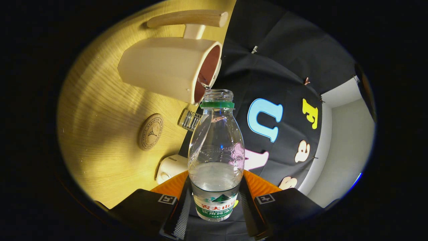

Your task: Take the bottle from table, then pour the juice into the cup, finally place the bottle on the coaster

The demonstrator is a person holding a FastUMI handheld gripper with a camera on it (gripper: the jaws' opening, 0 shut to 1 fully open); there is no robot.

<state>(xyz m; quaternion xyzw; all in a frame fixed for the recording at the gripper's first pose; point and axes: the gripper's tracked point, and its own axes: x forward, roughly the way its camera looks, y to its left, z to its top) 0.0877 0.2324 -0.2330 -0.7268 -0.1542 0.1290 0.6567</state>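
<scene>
The gripper (215, 204) has its fingers pressed on the lower sides of the clear bottle (215, 150), so nothing else can pass between them. The bottle's open mouth is right at the rim of the cream cup (174, 68), leaving almost no room there. The cup's wooden handle (187, 18) juts out on its far side. On the wooden table (97, 110), the round coaster (150, 131) lies bare, with open tabletop around it. Close by, a small glass object (190, 119) sits near the table's edge, and a white object (170, 168) crowds the fingers' left. To the right, open air reaches the black cloth.
</scene>
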